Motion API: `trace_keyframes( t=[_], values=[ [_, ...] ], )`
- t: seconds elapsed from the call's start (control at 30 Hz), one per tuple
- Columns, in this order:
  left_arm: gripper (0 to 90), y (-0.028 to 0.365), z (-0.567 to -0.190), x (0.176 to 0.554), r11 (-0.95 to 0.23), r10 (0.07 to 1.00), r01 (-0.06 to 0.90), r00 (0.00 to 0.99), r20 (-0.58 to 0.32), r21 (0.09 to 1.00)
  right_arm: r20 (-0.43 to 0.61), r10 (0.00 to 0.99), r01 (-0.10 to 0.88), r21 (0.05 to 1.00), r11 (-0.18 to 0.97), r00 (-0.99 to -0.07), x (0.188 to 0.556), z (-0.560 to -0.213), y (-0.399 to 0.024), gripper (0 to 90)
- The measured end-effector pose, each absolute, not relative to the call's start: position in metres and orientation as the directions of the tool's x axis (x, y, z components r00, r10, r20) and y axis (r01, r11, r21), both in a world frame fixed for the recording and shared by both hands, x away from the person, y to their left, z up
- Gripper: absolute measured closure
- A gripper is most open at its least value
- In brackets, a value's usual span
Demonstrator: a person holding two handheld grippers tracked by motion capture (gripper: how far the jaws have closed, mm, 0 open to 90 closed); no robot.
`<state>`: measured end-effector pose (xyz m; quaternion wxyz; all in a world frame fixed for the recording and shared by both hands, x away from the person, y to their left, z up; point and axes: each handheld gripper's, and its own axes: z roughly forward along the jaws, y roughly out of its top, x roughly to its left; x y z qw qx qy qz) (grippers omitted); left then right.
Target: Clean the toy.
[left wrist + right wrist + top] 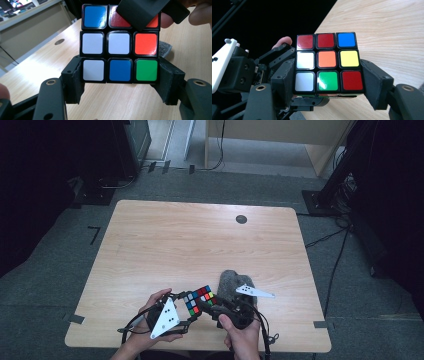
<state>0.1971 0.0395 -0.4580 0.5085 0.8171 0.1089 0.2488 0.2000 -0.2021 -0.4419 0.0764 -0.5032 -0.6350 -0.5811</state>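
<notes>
Two black fingers (72,82) rise at the near edge of the left gripper view, pinching the bottom row of a scrambled puzzle cube (119,43) from both sides; that row reads white, blue, green, with white, white and orange-red above it. At twelve to one o'clock in this view a black piece of the other gripper covers part of the cube's top row.

From above, the cube (198,299) sits at about six o'clock over the wooden table (200,240), close to its near edge. The left gripper (184,309) comes at it from eight o'clock and the right gripper (212,304) from four o'clock, each in one of the person's hands. The right gripper's fingers (375,83) clamp the lower rows of another face of the cube (326,62), whose centre square is orange. A grey fuzzy lump (234,284) lies on the table just beyond the right gripper, at about one o'clock from the cube, and a small dark round disc (241,219) lies well apart toward the far edge.
</notes>
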Motion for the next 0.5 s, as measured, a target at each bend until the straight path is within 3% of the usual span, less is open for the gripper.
trace_keyframes(
  t=[0.3,0.5],
  values=[
    [34.9,0.0415,-0.4538,0.1962,-0.458,0.429,-0.088,0.850,0.307,0.884,0.693,0.524,0.735,0.656,-0.173,-0.495,0.2043,-0.4411,-0.2080,29.9],
    [35.0,0.0442,-0.4560,0.1998,-0.482,0.448,-0.069,0.837,0.314,0.873,0.624,0.595,0.683,0.711,-0.165,-0.506,0.2023,-0.4373,-0.2126,27.6]
  ],
)
